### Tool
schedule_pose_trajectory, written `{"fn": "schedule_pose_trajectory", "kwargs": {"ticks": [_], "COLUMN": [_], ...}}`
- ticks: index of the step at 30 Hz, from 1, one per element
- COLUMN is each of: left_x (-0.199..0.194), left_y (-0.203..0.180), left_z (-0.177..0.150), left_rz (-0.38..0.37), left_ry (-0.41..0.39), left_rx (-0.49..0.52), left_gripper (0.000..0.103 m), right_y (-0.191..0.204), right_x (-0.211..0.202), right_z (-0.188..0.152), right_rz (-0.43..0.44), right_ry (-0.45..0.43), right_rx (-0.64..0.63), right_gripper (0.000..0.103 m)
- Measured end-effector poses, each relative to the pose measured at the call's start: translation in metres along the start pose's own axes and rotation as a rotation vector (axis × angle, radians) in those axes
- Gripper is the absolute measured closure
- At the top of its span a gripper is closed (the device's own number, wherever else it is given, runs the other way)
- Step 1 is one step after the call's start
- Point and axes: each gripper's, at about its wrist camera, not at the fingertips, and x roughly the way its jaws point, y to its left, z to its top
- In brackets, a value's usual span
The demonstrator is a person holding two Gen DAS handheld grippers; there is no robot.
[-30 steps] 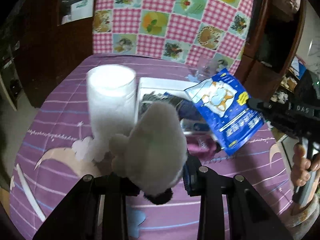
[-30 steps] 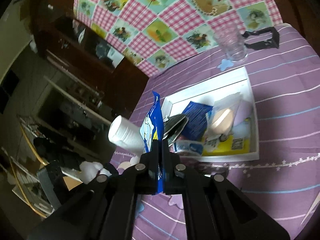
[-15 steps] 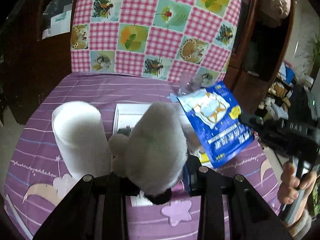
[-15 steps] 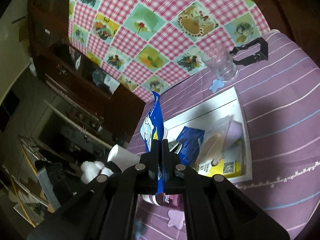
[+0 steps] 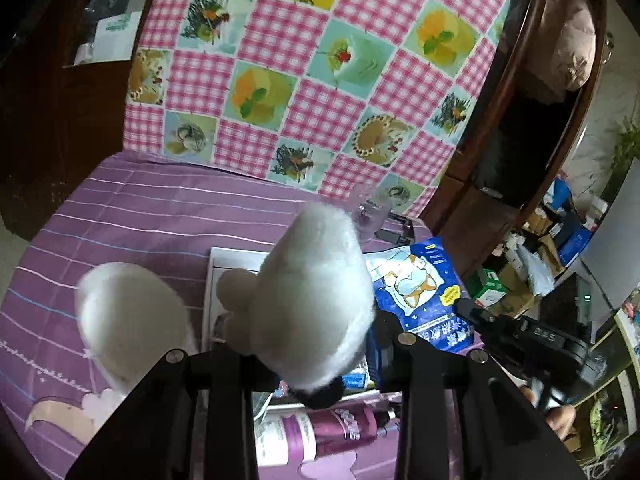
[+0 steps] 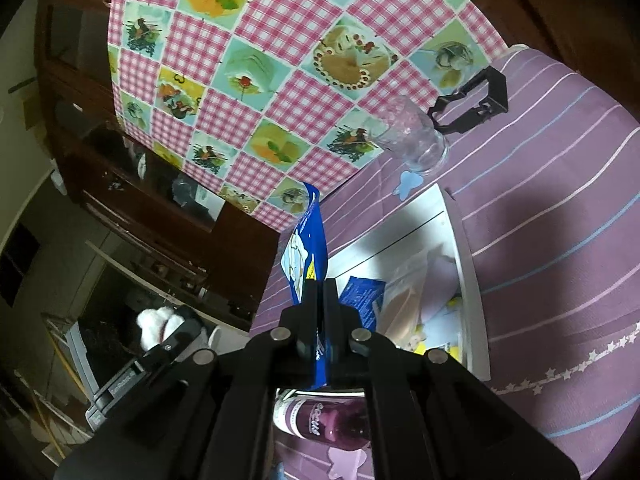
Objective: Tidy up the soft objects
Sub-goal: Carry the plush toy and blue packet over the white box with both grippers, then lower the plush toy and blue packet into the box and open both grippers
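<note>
Right wrist view: purple striped tablecloth [image 6: 560,200] meets checkered backdrop [image 6: 260,60], dark cabinets [image 6: 120,184] beside.

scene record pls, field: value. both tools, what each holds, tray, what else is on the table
left tool: shut on white plush toy, held up above the tray
right tool: shut on blue pouch, gripped at its edge, held up
tray: white, on the purple striped cloth; holds several flat packets
white roll: upright on the cloth, left of the tray in the left view
clear glass: beyond the tray's far end
purple bottle: lying on its side at the tray's near end
black clip: near the glass
</note>
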Motion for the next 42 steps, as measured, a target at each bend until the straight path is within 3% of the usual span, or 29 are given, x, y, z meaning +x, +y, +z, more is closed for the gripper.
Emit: {"fn": "schedule_pose_trajectory", "kwargs": {"ticks": [8, 12, 14, 18, 21, 24, 25, 26, 31, 38, 42], "left_x": [0.078, 0.109, 0.108, 0.105, 0.102, 0.096, 0.092, 0.089, 0.077, 0.08, 0.08], "left_y": [-0.01, -0.006, -0.007, -0.007, -0.007, -0.008, -0.008, -0.008, -0.012, -0.008, -0.005], "left_z": [-0.034, -0.052, -0.057, -0.059, -0.061, -0.058, -0.057, -0.056, -0.051, -0.048, -0.048], "left_rz": [0.037, 0.123, 0.165, 0.138, 0.115, 0.079, 0.058, 0.041, 0.04, 0.105, 0.099], "left_ry": [0.119, 0.177, 0.15, 0.149, 0.15, 0.127, 0.11, 0.096, 0.042, 0.042, 0.051], "left_rx": [0.039, 0.088, 0.137, 0.146, 0.157, 0.144, 0.139, 0.137, 0.156, 0.138, 0.125], "left_gripper": [0.073, 0.073, 0.073, 0.07, 0.062, 0.038, 0.025, 0.021, 0.021, 0.021, 0.021], "right_y": [-0.019, -0.025, -0.028, -0.031, -0.036, -0.038, -0.039, -0.039, -0.037, -0.038, -0.042], "right_x": [0.008, 0.019, 0.025, 0.033, 0.036, 0.036, 0.036, 0.036, 0.038, 0.048, 0.059], "right_z": [-0.002, -0.007, -0.01, -0.017, -0.018, -0.018, -0.018, -0.017, -0.019, -0.024, -0.029], "right_rz": [-0.043, -0.057, -0.052, -0.066, -0.072, -0.084, -0.083, -0.082, -0.114, -0.124, -0.129], "right_ry": [0.002, 0.01, 0.013, 0.011, 0.005, -0.003, 0.003, 0.008, 0.001, 0.022, 0.026], "right_rx": [0.038, 0.052, 0.061, 0.062, 0.078, 0.077, 0.076, 0.076, 0.061, 0.045, 0.033], "right_gripper": [0.1, 0.1, 0.1, 0.1, 0.1, 0.1, 0.1, 0.1, 0.1, 0.099, 0.099]}}
